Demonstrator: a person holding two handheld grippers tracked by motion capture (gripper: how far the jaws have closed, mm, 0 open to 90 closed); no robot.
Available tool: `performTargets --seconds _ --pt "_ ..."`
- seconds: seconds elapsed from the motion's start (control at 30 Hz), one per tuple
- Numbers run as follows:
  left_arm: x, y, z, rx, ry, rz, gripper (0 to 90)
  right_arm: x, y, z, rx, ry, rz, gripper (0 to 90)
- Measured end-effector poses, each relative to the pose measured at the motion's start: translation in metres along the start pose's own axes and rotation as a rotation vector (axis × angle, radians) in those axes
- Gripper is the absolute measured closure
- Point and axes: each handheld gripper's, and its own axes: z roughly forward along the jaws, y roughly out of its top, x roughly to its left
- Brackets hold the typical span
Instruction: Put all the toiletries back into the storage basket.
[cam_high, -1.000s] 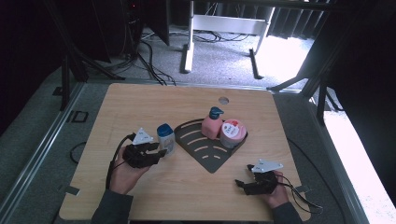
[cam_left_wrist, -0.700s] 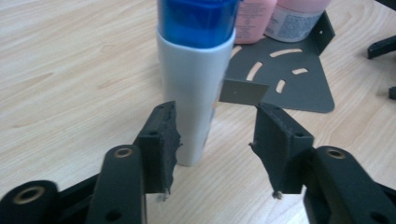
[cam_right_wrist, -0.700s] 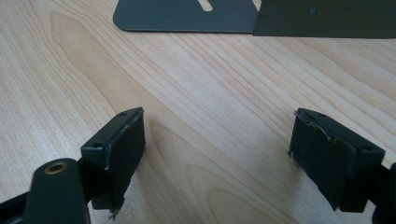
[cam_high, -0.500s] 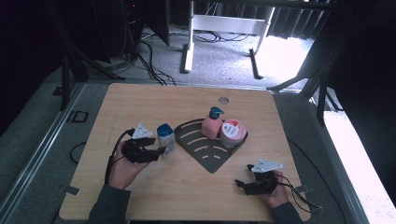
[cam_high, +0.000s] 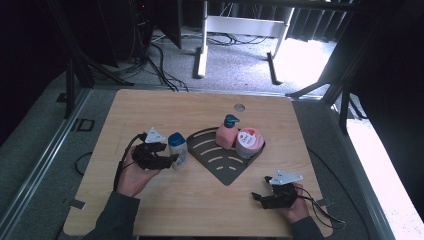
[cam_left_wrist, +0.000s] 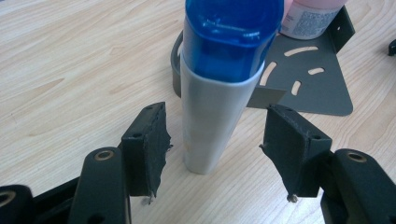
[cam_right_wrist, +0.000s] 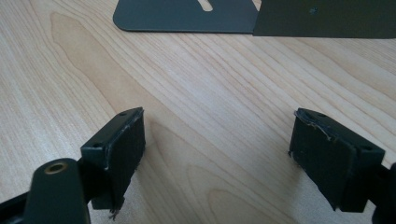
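A white bottle with a blue cap (cam_high: 177, 149) (cam_left_wrist: 219, 84) stands upright on the wooden table (cam_high: 150, 110), just left of a dark fan-shaped slotted tray (cam_high: 227, 165). My left gripper (cam_high: 167, 159) (cam_left_wrist: 217, 121) is open around the bottle's lower part, with a gap on each side. Its jaws have just been opening, and neither pad presses on the bottle between them. In the tray stand a pink pump bottle (cam_high: 227, 134) and a pink jar with a white lid (cam_high: 249, 141). My right gripper (cam_high: 260, 196) (cam_right_wrist: 219, 126) rests open near the front right edge, with bare wood between its fingers.
The tray's corner (cam_right_wrist: 187, 14) lies just ahead of the right gripper. A small round hole (cam_high: 239, 107) sits near the table's far edge. Cables trail from both grippers. Metal frame legs and cables (cam_high: 202, 45) stand on the floor beyond the table.
The left gripper's jaws have spread away from the white bottle, which stays standing where it was. The right gripper has not moved.
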Motion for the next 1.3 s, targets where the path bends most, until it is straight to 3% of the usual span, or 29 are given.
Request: performTargets --seconds 0.67,1.3 --pt "0.004 0.016 0.01 0.036 0.009 0.016 38.4 0.0 0.0 0.0 0.001 0.0 0.002 17.9" --pt "0.001 0.028 0.019 0.086 0.036 0.079 39.7 0.0 0.0 0.0 0.001 0.0 0.002 17.9"
